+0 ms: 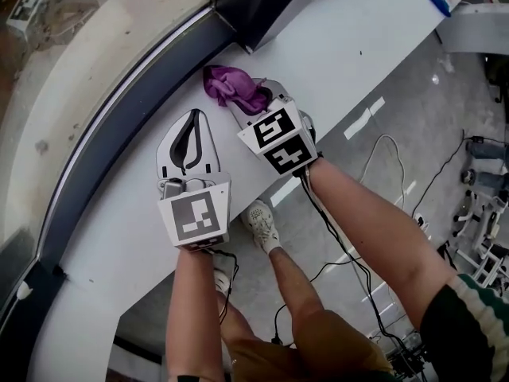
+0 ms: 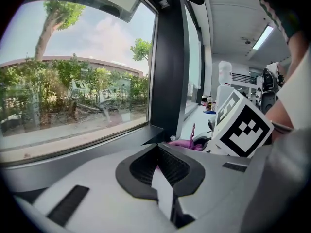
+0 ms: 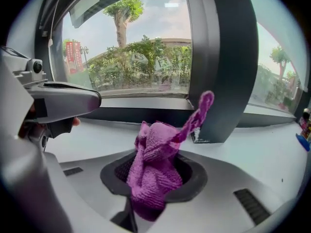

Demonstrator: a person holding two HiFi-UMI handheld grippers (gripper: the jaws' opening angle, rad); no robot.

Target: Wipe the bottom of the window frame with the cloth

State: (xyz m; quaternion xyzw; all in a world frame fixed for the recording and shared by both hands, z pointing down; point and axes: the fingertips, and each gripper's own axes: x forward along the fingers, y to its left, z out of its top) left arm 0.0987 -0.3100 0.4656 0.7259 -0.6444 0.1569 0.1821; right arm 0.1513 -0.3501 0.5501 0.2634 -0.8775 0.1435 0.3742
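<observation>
Closest to me, my right gripper (image 3: 154, 155) is clamped on the purple cloth (image 3: 154, 176). The cloth bunches up out of the jaws, with one tail poking upward. My left gripper (image 2: 158, 148) has its jaws together on nothing and sits beside the right one, farther from the dark upright post (image 3: 221, 67).

Ahead of the right fingertips, past a strip of white sill (image 3: 121, 137), lies the bottom rail of the window frame (image 3: 141, 115). Its long axis runs crosswise to the jaws and ends at the post's foot. I judge the right hand should wipe: push forward, then sweep away from the post.

Only the head view shows the rail curving. The right gripper view shows the cloth just short of the rail.
</observation>
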